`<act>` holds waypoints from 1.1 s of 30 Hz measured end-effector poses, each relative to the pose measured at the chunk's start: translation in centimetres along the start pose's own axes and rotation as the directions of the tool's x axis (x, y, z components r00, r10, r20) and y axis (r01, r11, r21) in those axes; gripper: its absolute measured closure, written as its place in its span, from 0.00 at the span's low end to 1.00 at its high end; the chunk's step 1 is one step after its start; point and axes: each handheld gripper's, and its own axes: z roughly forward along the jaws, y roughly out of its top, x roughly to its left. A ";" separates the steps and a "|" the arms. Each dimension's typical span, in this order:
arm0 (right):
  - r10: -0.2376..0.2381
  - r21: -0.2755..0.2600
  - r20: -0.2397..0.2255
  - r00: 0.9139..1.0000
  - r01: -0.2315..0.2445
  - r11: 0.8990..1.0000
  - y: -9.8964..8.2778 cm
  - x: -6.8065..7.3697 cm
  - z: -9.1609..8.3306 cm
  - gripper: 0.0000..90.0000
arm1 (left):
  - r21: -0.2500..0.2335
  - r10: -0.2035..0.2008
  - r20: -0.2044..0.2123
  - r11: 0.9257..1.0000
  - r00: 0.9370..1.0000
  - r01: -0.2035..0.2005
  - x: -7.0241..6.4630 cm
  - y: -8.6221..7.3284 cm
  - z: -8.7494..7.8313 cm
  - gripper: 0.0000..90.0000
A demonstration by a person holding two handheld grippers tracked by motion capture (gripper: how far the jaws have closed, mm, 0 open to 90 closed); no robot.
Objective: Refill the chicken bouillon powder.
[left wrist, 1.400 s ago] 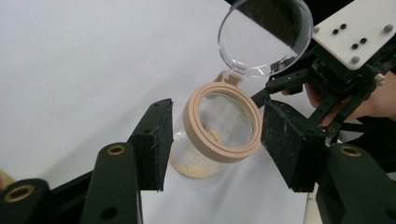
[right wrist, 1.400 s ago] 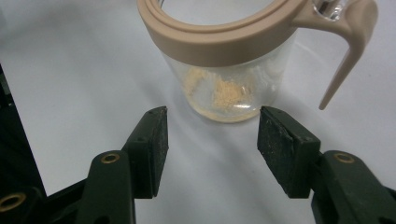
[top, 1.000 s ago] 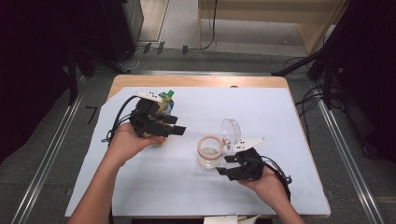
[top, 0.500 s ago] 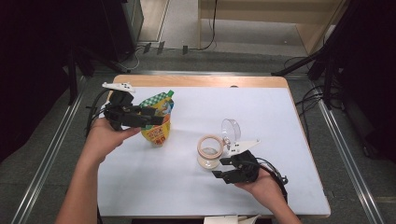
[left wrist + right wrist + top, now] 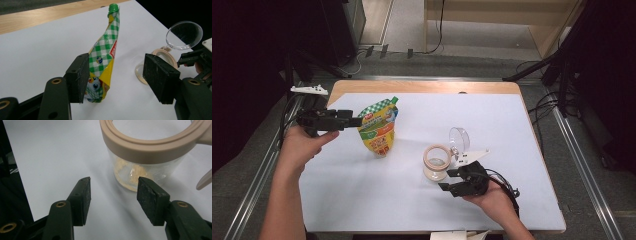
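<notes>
At the left side of the high view, the left claw (image 5: 354,121) is held level, its tips just at the left edge of a standing pouch (image 5: 378,127). The pouch is green-checked on top and yellow below, with a green cap. In the left gripper view this claw (image 5: 120,77) stands well open: one pad is close against the side of the pouch (image 5: 105,55) and the other pad is well away, so nothing is gripped. The pouch stands on its base on the white worktop (image 5: 512,125). Its long axis runs upward and leans a little, with the cap at the top. It lies straight ahead of the left claw, and the left hand is clearly the nearer one to it.

Near the middle, to the right of the pouch and apart from it, stands a clear jar (image 5: 436,162) with a beige ring at its mouth. Its clear lid (image 5: 459,140) is swung up behind it. In the right gripper view a little yellowish powder (image 5: 130,172) lies at the bottom of the jar.

Further right, the right claw (image 5: 447,180) rests just in front of the jar. Its jaws are about half open and hold nothing. I judge that the next move depends on closing the left claw across the flat faces of the pouch.
</notes>
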 end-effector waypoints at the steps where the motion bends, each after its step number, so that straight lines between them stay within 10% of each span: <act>1: 0.005 0.001 -0.001 1.000 -0.005 1.000 0.0 0.0 0.0 0.51 | -0.004 -0.002 0.002 1.000 1.000 0.002 0.2 -0.1 0.1 0.43; 18: -0.002 -0.002 -0.007 1.000 0.002 1.000 0.0 0.2 0.0 0.53 | 0.053 -0.023 0.051 0.998 0.998 0.020 1.4 -2.0 5.0 0.54; 33: -0.086 -0.021 -0.110 0.990 0.084 0.996 0.8 2.9 1.5 0.55 | 0.026 0.016 0.016 1.000 1.000 -0.017 0.9 -2.9 7.2 0.78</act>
